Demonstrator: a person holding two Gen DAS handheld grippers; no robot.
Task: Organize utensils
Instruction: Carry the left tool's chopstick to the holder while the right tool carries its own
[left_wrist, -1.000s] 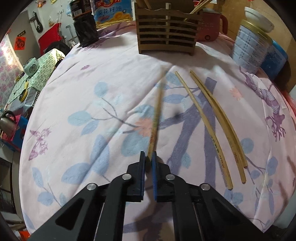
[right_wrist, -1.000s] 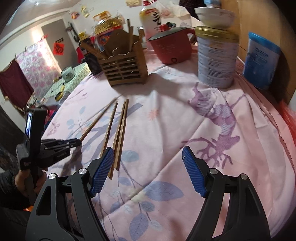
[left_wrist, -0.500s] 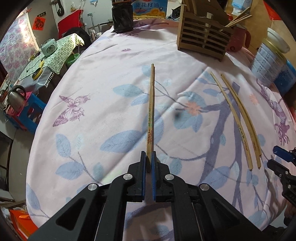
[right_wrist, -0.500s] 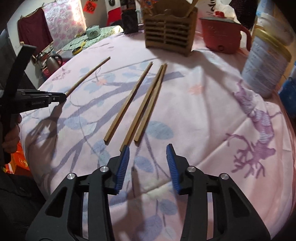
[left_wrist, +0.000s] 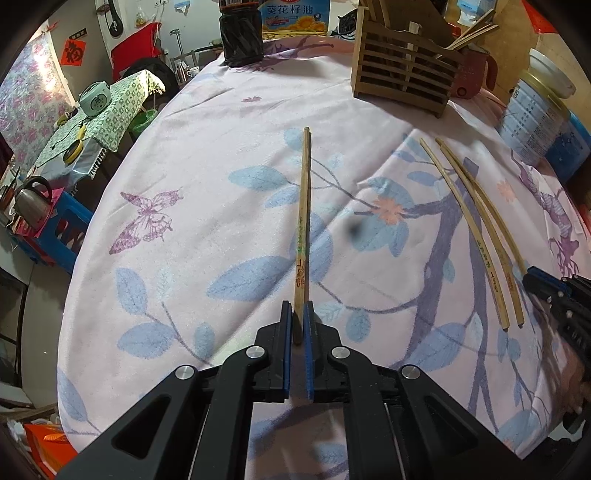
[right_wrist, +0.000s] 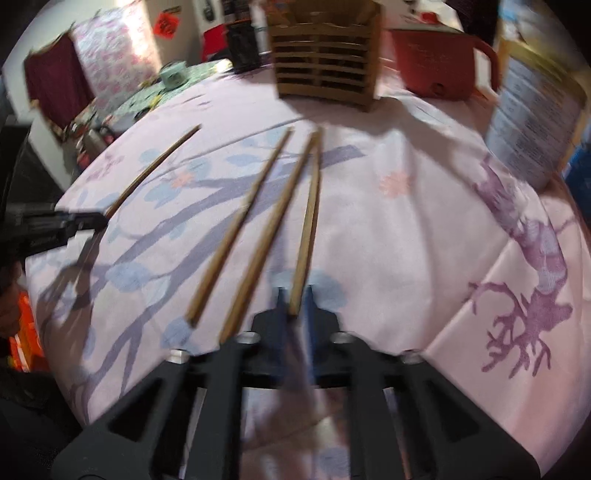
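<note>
Pink cloth (left_wrist: 207, 155) printed with blue leaves, a purple butterfly and purple branches covered the round table, and a slatted wooden utensil holder (left_wrist: 402, 79) stood at its far edge beside a red pot (right_wrist: 436, 70) and a tall printed tin (right_wrist: 535, 110). Behind the table sat a second, green-checked table with a small rice cooker.

Four chopsticks lay on the cloth, each a slim, pale-brown bamboo stick with a squared end. The leftmost chopstick (left_wrist: 303, 221) carried green and red characters printed near its thick end. It pointed straight away toward the far side, and its near end sat pinched between the blue pads of the left gripper (left_wrist: 298, 325), whose jaws were pressed together on it. Well apart to the right lay the other three in a loose fan. The rightmost chopstick (right_wrist: 308, 229) had its near end between the pads of the right gripper (right_wrist: 294, 299), whose jaws had just been closing and were now pressed onto the stick, though the right wrist view was blurred. The two middle chopsticks (right_wrist: 243, 236) lay free just to the left of that gripper, their near ends beside its left finger and their far tips pointing toward the holder.
</note>
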